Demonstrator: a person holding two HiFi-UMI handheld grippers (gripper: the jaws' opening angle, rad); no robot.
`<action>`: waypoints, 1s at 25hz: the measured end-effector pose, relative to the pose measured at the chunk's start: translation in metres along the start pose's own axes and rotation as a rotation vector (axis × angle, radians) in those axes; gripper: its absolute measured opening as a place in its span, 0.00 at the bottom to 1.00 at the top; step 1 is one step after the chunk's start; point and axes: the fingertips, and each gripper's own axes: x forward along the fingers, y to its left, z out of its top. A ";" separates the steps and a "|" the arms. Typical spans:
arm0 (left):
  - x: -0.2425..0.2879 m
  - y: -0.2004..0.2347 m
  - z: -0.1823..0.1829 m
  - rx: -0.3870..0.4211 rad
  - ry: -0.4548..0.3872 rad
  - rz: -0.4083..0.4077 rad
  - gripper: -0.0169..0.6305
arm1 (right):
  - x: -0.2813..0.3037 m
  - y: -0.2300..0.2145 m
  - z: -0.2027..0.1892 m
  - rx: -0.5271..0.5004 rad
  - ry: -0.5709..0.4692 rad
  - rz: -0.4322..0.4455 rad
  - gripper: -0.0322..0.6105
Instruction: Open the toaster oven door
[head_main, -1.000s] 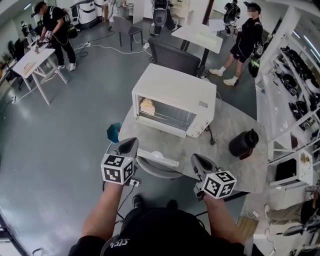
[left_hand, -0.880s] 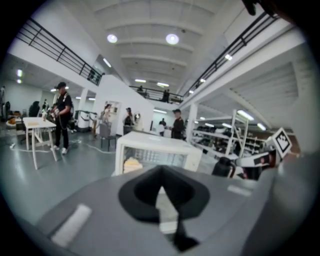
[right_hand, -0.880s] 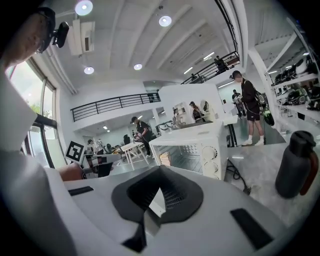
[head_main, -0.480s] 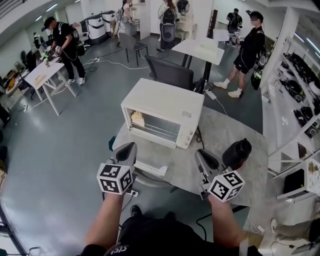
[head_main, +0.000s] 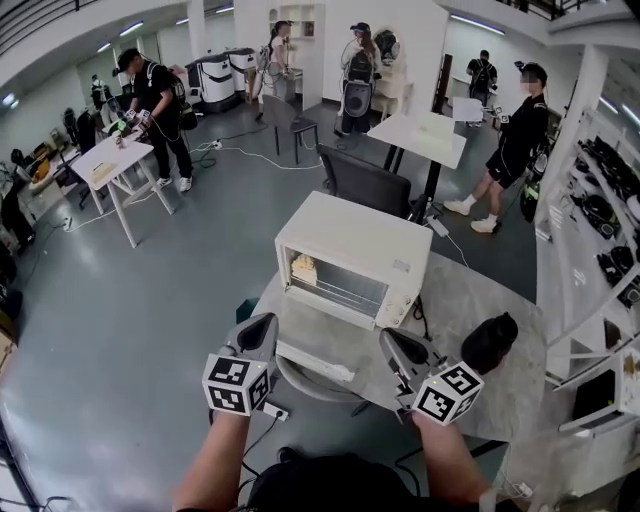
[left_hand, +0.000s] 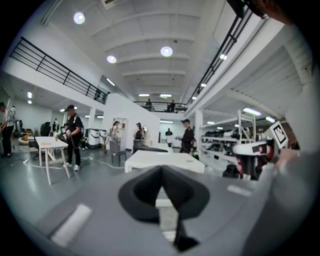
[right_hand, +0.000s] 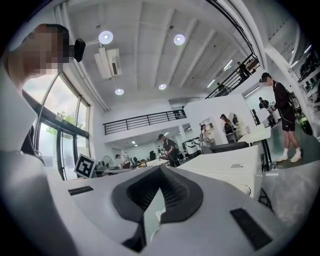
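Forearms: two, bare, being held out from the bottom edge of the frame towards its middle, roughly side by side

Left gripper (head_main: 262, 325): one, being held at the near edge of the table (head_main: 470, 300), just left of the lowered door (head_main: 318, 335); jaws being held together, nothing between them

Right gripper (head_main: 392, 340): one, being held over the table, just right of the door; jaws being closed until they meet, nothing gripped

Toaster oven (head_main: 360, 240): one, white, being shown at centre frame with its door folded down flat towards the grippers

Pale food item (head_main: 303, 268): one, inside the oven at left

Black jug (head_main: 490, 343): one, right of the grippers
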 end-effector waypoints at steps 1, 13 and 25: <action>-0.003 0.007 0.001 -0.003 -0.005 -0.001 0.04 | 0.007 0.004 0.000 -0.012 0.003 -0.002 0.04; -0.033 0.091 0.020 0.021 -0.062 0.013 0.04 | 0.046 0.022 0.038 -0.121 -0.024 -0.069 0.04; -0.059 0.112 0.006 -0.094 -0.084 0.152 0.04 | 0.051 0.007 0.026 -0.146 0.013 -0.013 0.04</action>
